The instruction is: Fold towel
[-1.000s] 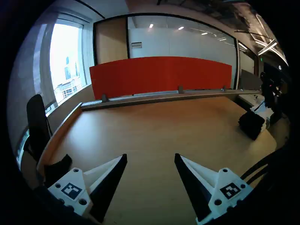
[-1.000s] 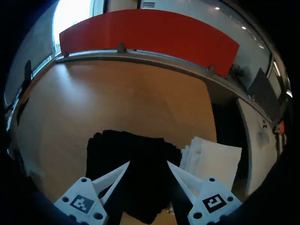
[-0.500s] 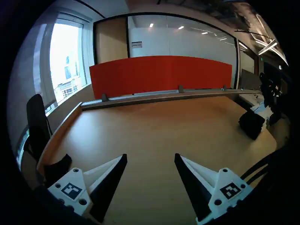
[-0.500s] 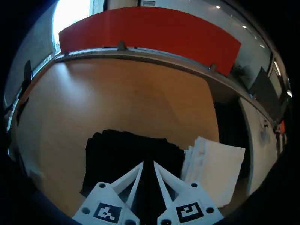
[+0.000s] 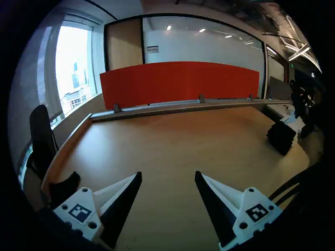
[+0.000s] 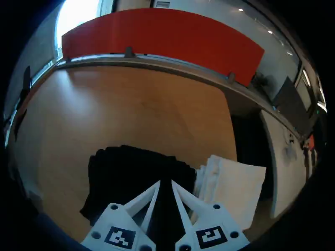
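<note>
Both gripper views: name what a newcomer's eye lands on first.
The long red partition along the far edge of the wooden table stands out first. Next comes the black towel on the table, with the right gripper closed on it, beside a white folded stack.

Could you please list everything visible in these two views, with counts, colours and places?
Table: one, light wood, under everything.
Black towel: one folded pile, black, near the table's right edge.
White towels: one stack, white, right of the black pile.
Partition: one, red, along the table's far edge.
Chair: one, black, past the table's left edge.
Window: one, bright, left wall.
Left tongs: one pair, white-black, open over bare table.
Right tongs: one pair, white, closed on the black pile.
</note>
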The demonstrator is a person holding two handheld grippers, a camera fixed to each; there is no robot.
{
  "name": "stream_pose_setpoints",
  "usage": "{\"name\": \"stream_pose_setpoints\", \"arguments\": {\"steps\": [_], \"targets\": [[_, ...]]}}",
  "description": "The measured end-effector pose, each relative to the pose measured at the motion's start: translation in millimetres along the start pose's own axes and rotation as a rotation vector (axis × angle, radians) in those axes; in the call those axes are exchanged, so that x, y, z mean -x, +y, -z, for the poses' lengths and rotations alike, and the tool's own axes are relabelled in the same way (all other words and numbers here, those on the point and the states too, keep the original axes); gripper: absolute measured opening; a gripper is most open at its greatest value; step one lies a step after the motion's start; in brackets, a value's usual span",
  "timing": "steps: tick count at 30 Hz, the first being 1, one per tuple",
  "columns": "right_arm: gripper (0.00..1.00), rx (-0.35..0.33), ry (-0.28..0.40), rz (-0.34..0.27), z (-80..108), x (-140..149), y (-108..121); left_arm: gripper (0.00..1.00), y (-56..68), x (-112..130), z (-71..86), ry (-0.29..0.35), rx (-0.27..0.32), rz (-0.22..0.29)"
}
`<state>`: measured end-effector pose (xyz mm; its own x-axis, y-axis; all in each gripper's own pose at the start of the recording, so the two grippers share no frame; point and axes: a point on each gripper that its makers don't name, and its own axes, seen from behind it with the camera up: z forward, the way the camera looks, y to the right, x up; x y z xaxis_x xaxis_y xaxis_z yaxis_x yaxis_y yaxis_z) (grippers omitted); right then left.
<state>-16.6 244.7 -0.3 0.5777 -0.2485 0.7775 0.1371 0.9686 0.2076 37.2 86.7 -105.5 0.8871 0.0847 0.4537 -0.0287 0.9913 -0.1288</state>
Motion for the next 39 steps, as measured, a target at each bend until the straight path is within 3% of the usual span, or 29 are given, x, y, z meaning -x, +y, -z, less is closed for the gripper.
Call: {"name": "stream_pose_setpoints", "arguments": {"steps": [3, 5, 10, 13, 18, 39], "targets": [[0.09, -0.005, 0.004, 0.0, 1.0, -0.8, -2.2, 0.94, -0.9, 0.0, -0.1, 0.0, 0.0, 0.002], [0.18, -0.009, 0.013, 0.0, 2.1, -2.9, -4.0, 0.94, -1.2, -0.2, -0.1, 0.001, 0.0, 0.002], [0.75, -0.009, 0.044, 0.005, 6.8, -10.2, -7.7, 0.94, -1.5, -0.8, -0.2, 0.003, 0.001, 0.003], [0.88, -0.004, 0.06, 0.009, 9.9, -14.2, -9.8, 0.94, -1.4, -1.0, -0.5, 0.004, 0.003, 0.004], [0.93, 0.0, 0.078, 0.008, 14.6, -16.8, -15.9, 0.94, -1.7, -1.3, -1.5, 0.006, 0.005, 0.004], [0.93, 0.007, 0.1, -0.06, 36.6, 9.5, -41.3, 0.94, -6.0, -6.4, -2.1, 0.022, 0.022, 0.008]]}}
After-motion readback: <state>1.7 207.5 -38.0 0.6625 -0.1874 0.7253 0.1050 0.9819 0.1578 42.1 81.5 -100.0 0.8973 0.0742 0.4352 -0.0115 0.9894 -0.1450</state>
